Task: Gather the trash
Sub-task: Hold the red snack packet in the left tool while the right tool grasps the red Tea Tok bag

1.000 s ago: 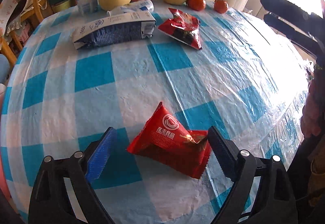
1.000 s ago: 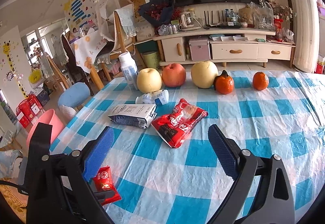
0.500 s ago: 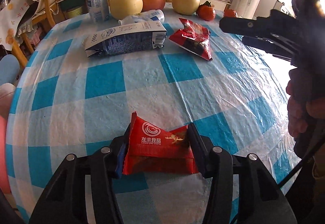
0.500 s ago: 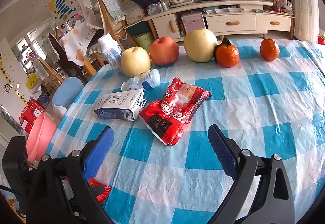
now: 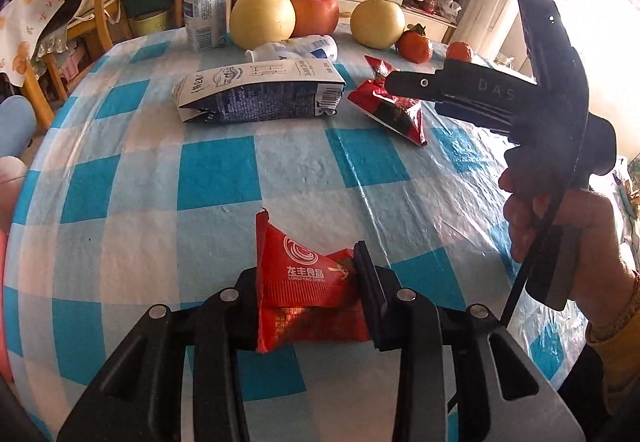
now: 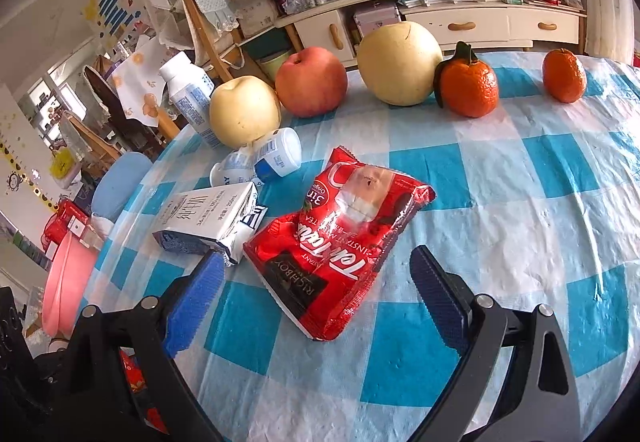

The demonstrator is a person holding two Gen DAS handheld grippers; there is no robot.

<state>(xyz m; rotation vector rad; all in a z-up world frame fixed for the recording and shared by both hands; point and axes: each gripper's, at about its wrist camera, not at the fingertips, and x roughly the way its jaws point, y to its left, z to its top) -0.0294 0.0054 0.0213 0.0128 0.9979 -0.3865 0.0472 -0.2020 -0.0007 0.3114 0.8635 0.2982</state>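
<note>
A: How far along does the trash collection look?

B: Early, by the look of it. The left gripper has just been closing, and its jaws now pinch the small red snack wrapper, which sits crumpled between them right above the checked surface. That is the one piece clearly in hand.

A: And the right gripper?

B: The right gripper is spread wide with nothing between the blue pads. It hangs just short of the red tea packet, which lies flat on the surface between the line of the two fingers but untouched.

A: What else is left to pick up?

B: The milk carton lies on its side just beside the tea packet, touching its near corner. Behind it a small white bottle has tipped over, and a taller white bottle stands upright near the far edge. Whether that one counts as trash cannot be told.

A: The fruit?

B: The pale pears, the apple and the oranges stand in a row at the back, whole, so probably not trash.

A: Any bin in sight?

B: A pink basin sits below the surface's left edge; it might serve, but that is a guess. Nothing visibly has been dropped in yet.
</note>
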